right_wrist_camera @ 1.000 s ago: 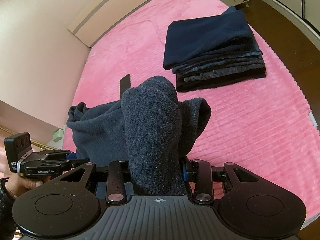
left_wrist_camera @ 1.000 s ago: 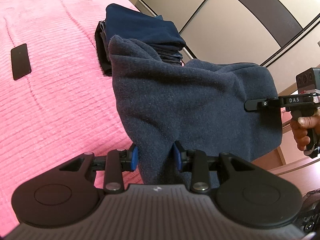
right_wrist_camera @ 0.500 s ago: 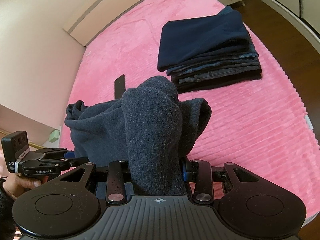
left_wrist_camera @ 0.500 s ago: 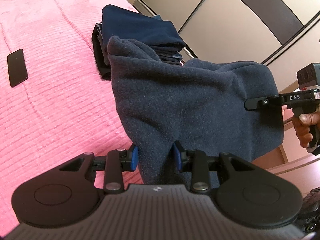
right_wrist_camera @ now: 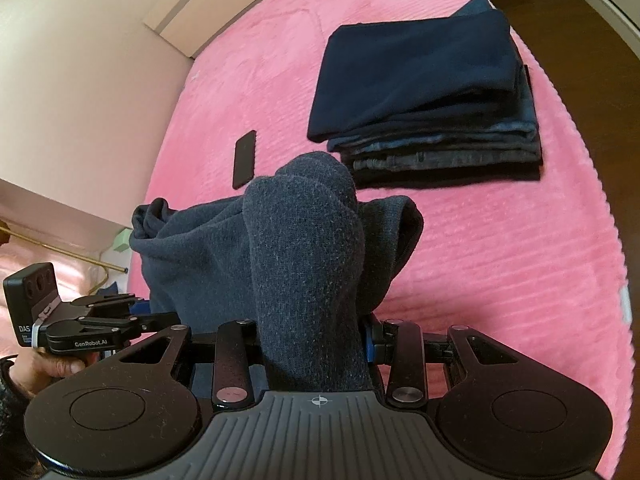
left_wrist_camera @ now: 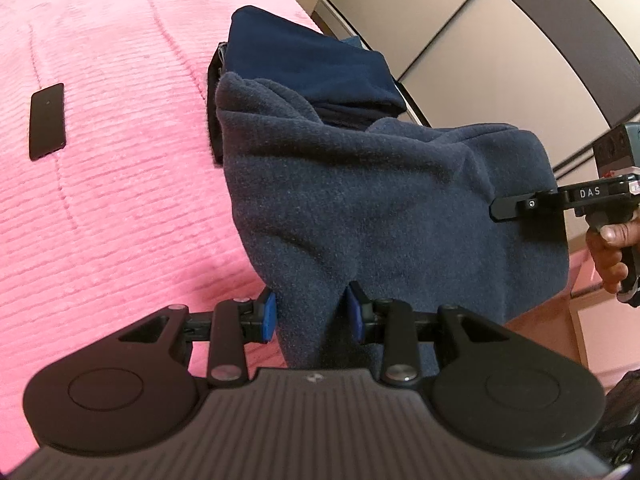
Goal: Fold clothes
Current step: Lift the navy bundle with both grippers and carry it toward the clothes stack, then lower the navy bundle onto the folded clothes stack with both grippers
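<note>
A dark blue-grey fleece garment (left_wrist_camera: pixel 380 208) hangs in the air between both grippers, above the pink bedspread (left_wrist_camera: pixel 120 160). My left gripper (left_wrist_camera: pixel 311 314) is shut on one bunched edge of it, the blue pads pressing the cloth. My right gripper (right_wrist_camera: pixel 312 344) is shut on the other edge, with fleece (right_wrist_camera: pixel 304 248) bulging up over its fingers and hiding them. The other gripper shows in each view, the right one (left_wrist_camera: pixel 532 204) at the garment's far side and the left one (right_wrist_camera: pixel 132 316) at lower left. A stack of folded dark clothes (right_wrist_camera: pixel 428 100) lies on the bed beyond.
A black phone (right_wrist_camera: pixel 245 159) lies flat on the bedspread left of the stack. A hand (left_wrist_camera: pixel 608 256) grips the right gripper's handle. Wardrobe doors (left_wrist_camera: pixel 500 40) stand past the bed's far edge, and a beige wall (right_wrist_camera: pixel 80 60) runs along the other side.
Both grippers have carried the held fleece closer to the folded stack. The grips on the cloth are unchanged.
</note>
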`<state>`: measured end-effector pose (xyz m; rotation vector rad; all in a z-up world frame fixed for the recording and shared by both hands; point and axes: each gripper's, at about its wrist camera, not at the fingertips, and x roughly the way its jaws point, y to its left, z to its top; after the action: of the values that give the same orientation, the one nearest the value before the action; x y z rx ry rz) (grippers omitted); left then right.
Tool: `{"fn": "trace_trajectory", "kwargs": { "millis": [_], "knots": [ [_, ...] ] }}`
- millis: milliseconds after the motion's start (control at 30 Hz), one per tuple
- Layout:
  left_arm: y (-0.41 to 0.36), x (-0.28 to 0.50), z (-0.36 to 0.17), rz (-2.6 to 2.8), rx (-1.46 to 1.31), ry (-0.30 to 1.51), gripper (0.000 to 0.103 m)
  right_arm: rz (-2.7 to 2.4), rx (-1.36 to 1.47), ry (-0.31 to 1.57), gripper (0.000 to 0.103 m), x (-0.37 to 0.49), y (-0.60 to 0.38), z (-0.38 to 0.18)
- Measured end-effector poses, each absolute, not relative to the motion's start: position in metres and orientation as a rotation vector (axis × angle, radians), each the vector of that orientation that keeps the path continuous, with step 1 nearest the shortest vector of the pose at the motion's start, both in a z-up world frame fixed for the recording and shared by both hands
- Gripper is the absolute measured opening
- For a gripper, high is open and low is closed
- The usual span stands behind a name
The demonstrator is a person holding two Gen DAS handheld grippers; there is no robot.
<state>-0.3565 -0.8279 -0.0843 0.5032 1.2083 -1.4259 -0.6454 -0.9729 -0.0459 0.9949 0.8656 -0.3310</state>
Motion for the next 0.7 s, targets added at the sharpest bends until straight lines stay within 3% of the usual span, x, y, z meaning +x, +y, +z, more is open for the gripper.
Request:
{"fn": "trace_trajectory", "kwargs": {
  "millis": [700],
  "knots": [
    [-1.069,-0.294,-0.042,-1.555,0.643,1.029,0.029,-0.394,1.191,0.646,0.037,-0.598,-1.202,-0.054]
  ]
}}
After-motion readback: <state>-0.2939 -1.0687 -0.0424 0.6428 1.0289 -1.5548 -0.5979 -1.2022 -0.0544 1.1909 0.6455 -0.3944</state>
